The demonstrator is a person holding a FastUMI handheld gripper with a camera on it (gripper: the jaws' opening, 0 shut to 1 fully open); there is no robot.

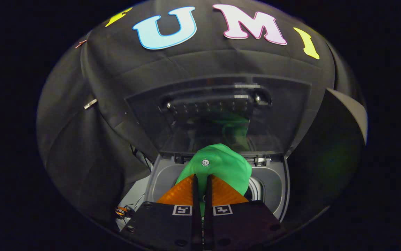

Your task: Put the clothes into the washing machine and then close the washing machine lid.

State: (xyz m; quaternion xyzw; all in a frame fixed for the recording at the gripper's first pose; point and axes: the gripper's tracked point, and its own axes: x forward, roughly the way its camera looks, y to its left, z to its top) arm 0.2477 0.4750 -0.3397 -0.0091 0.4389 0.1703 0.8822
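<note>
Gripping a bright green button-fronted cloth garment (221,164), the gripper (201,181) has both fingers pressed nearly together on the fabric, which bulges just ahead of them over the grey top-loading washing machine (273,184).

Risk, judged: a loose fold could drape over the tub rim and foul closing.

Surroundings: upright transparent smoked lid (218,111) stands far behind, hinged at the rim; orange-tipped cabling (122,211) near left.

One bright green cloth garment (221,164) is counted — one white button (205,162) on it. One grey top-loading washing machine (273,181) is seen, with one clear hinged lid (218,115) raised — plus one two-finger gripper (201,181), clamped on the garment.
</note>
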